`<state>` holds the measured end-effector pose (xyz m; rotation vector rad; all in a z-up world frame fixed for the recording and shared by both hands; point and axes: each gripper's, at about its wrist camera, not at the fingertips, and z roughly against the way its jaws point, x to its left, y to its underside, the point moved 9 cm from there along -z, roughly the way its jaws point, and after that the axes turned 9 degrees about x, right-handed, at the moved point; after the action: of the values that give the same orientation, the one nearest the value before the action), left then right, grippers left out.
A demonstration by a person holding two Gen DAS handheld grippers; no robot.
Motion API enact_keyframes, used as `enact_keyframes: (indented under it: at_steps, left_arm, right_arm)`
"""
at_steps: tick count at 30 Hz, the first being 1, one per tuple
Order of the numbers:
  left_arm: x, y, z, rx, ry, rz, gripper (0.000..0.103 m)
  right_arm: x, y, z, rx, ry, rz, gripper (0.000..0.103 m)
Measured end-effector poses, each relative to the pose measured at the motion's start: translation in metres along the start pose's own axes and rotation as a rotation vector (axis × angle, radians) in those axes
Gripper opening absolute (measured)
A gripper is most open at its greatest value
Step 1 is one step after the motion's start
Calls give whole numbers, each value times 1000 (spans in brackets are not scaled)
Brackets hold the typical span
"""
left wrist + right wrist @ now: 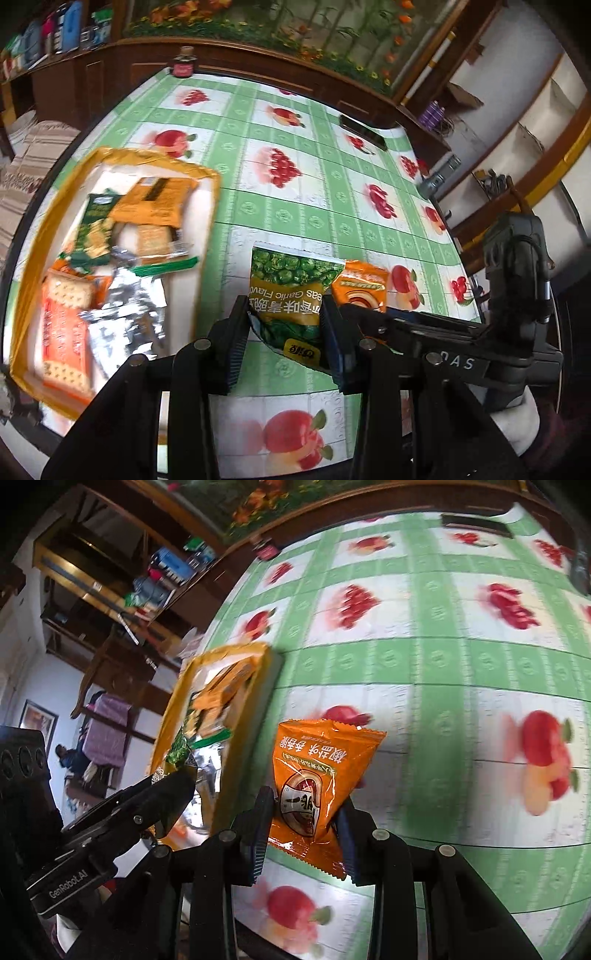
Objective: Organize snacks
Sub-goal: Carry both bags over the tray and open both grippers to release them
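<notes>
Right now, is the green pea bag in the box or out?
Out: the green pea bag sits clamped in the left gripper, beside the yellow box.

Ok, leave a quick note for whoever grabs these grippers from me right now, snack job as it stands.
Left gripper: shut on the green pea packet, held above the table.
Right gripper: shut on the orange snack packet, also lifted.
Yellow-rimmed tray sits on the left and already holds several cracker packs and a foil pouch.
Left to do: drop both held packets in the tray.
</notes>
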<state>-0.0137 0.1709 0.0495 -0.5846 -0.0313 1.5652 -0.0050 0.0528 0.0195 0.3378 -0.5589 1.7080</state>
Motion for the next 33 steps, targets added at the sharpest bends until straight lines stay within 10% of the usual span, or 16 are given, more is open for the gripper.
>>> enact_keyframes:
  at_steps: [33]
  left_arm:
    - [159, -23, 22, 43, -184, -9, 36]
  right_arm:
    - [135, -45, -94, 18, -16, 51, 34]
